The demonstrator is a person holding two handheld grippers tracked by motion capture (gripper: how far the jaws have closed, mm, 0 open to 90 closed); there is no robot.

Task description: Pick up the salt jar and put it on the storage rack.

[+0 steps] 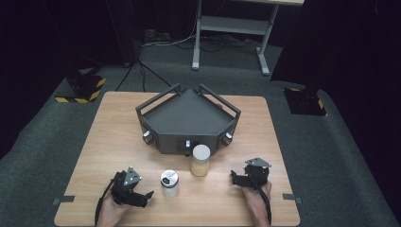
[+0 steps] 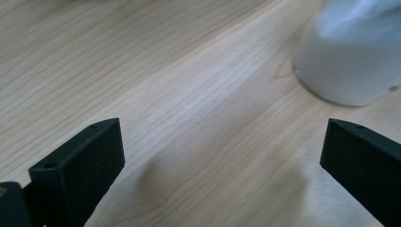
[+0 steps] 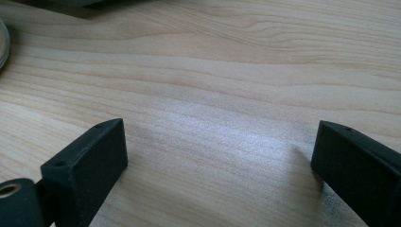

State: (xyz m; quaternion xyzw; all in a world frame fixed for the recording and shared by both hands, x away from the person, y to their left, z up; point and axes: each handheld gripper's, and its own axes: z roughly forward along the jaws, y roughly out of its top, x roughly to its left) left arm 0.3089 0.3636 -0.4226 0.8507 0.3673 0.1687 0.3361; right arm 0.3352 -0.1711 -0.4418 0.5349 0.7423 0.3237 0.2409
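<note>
Jars wait on the table [image 1: 94, 142]: a small shaker jar [image 1: 169, 182] sits near the left gripper [image 1: 142, 197], whose jaws are wide apart, like the right gripper [image 1: 235, 177]. It looks light, hard and slippery (glass, maybe); hold its middle.

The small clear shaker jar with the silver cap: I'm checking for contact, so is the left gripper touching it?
Apart. The left gripper view shows bare wooden table between the open left gripper and the shaker jar.

white shaker [image 1: 169, 183] | upright | table front; tan jar [image 1: 200, 160] | upright | beside
</note>
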